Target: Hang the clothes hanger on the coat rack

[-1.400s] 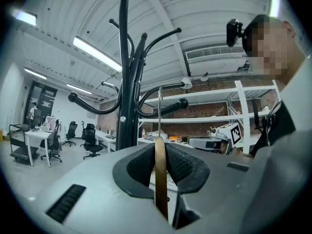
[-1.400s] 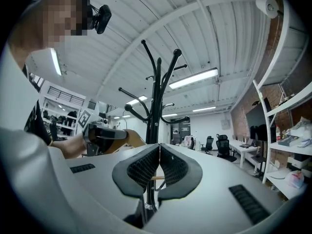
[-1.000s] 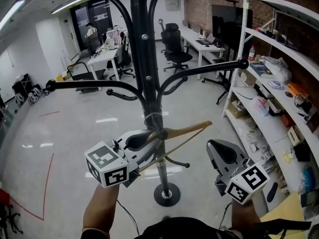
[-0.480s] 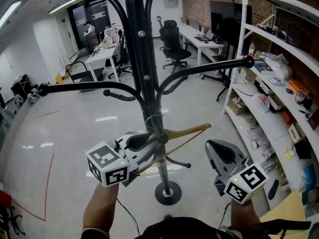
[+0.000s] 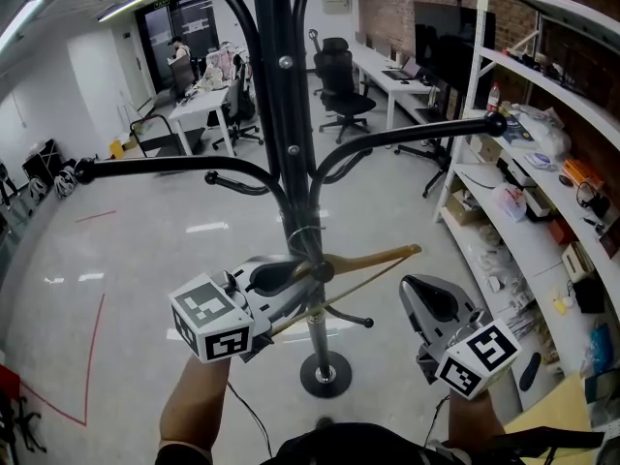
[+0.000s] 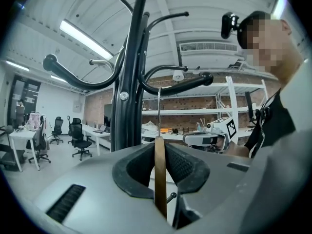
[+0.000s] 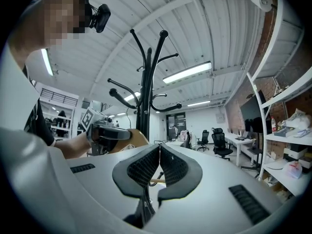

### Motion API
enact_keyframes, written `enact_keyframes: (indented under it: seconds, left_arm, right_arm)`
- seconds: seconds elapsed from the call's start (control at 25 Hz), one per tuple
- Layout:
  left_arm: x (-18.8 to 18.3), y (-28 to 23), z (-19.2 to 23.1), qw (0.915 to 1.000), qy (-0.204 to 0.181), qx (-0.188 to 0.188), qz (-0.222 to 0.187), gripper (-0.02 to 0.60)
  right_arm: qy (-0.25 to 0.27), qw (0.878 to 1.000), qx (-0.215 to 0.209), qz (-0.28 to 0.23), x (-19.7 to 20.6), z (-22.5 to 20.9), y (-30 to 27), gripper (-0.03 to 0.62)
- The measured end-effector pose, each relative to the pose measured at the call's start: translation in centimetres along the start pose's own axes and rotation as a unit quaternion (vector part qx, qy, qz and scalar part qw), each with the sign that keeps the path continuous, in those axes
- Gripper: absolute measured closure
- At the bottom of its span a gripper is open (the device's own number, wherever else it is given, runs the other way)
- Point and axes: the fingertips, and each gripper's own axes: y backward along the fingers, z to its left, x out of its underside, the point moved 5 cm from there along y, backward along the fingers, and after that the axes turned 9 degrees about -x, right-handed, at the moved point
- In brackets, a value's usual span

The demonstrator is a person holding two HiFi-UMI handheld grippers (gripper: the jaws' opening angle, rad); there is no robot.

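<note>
The black coat rack (image 5: 289, 143) stands right in front of me, its curved arms spreading left and right. My left gripper (image 5: 291, 284) is shut on a wooden clothes hanger (image 5: 378, 260), held close against the pole. The hanger's far end points right. In the left gripper view the hanger (image 6: 160, 179) sits edge-on between the pads. Its metal hook (image 6: 158, 111) rises to a rack arm (image 6: 180, 84); I cannot tell if it is over the arm. My right gripper (image 5: 424, 294) is shut and empty, to the right of the pole. Its pads meet in the right gripper view (image 7: 159, 150).
The rack's round base (image 5: 325, 376) rests on the glossy floor below the grippers. White shelves (image 5: 542, 211) full of items run along the right. Desks and office chairs (image 5: 339, 95) stand at the back. Red tape lines (image 5: 97, 337) mark the floor at left.
</note>
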Motion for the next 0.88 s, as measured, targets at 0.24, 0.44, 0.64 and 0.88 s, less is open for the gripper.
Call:
enact_keyframes:
  seconds: [0.24, 0.44, 0.64, 0.88]
  left_arm:
    - [0.1, -0.1, 0.4, 0.9998, -0.014, -0.007, -0.01, 0.528]
    - [0.1, 0.0, 0.4, 0.9987, -0.036, -0.031, -0.017, 0.528]
    - [0.0, 0.4, 0.4, 0.998, -0.041, -0.038, -0.028, 0.497]
    - [-0.4, 1.4, 0.5, 0.9946, -0.057, -0.065, -0.057, 0.474]
  right_arm:
    - [0.001, 1.0, -0.003, -0.002, 0.0, -0.2, -0.1, 0.586]
    - [0.003, 1.0, 0.0, -0.006, -0.3, -0.5, 0.4, 0.586]
    - [0.003, 1.0, -0.003, -0.007, -0.5, -0.5, 0.8, 0.586]
    - [0.008, 1.0, -0.007, -0.007, -0.8, 0.3, 1.7, 0.586]
